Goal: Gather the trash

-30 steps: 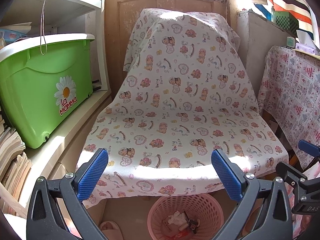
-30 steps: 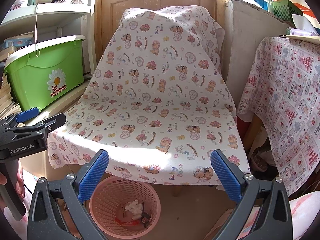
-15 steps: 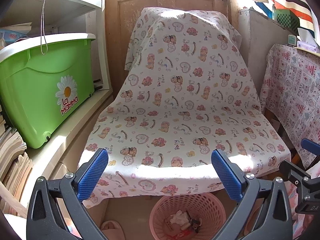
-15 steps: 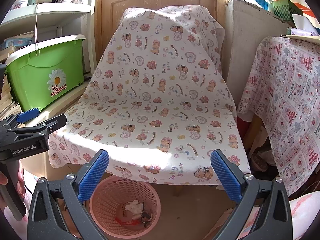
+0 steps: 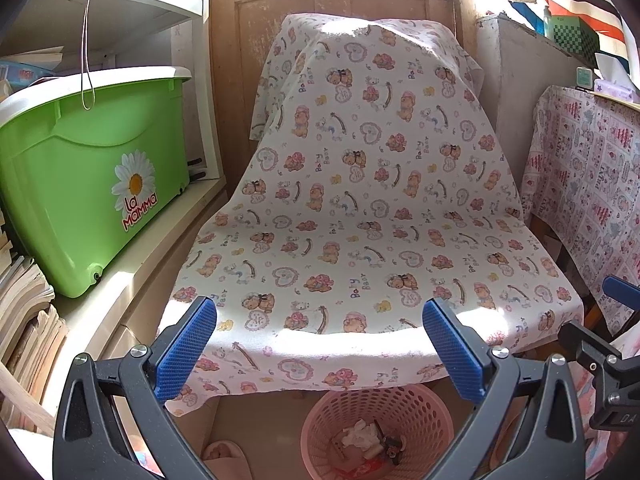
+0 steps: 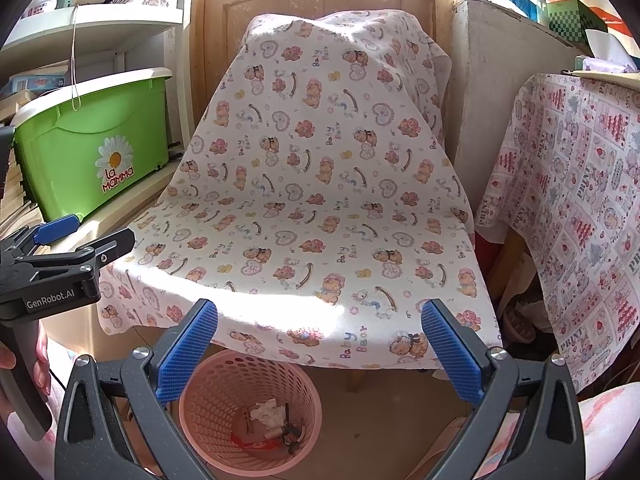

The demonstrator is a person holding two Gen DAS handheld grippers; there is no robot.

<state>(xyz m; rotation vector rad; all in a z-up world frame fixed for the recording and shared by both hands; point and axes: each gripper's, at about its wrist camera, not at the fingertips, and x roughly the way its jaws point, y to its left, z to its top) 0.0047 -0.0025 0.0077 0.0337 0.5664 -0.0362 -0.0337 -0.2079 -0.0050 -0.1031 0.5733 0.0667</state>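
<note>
Below the near edge of the chair (image 5: 360, 220), a pink mesh basket (image 6: 224, 384) stood on the floor, holding crumpled white paper (image 6: 268, 406), a red wrapper (image 6: 256, 445) and some small dark scraps. A bear-print cloth (image 6: 320, 184) covered the chair from its back down over the seat, and its near hem hung just above the basket rim. The left gripper (image 5: 320, 348) hovered in front of the seat with its blue fingers (image 5: 186, 348) spread wide apart and nothing between them. The right gripper (image 6: 318, 350) hung likewise near the seat edge, its fingers (image 6: 450, 352) wide open and empty, the basket showing between them toward the left one. At far left a green bin (image 5: 88, 176) marked "La Mamma" sat on a white shelf (image 5: 120, 292). On the right stood a table (image 6: 580, 184) draped in a pink-print cloth. A hand (image 6: 38, 364) gripped the left gripper's handle at the left edge of the right wrist view.
</note>
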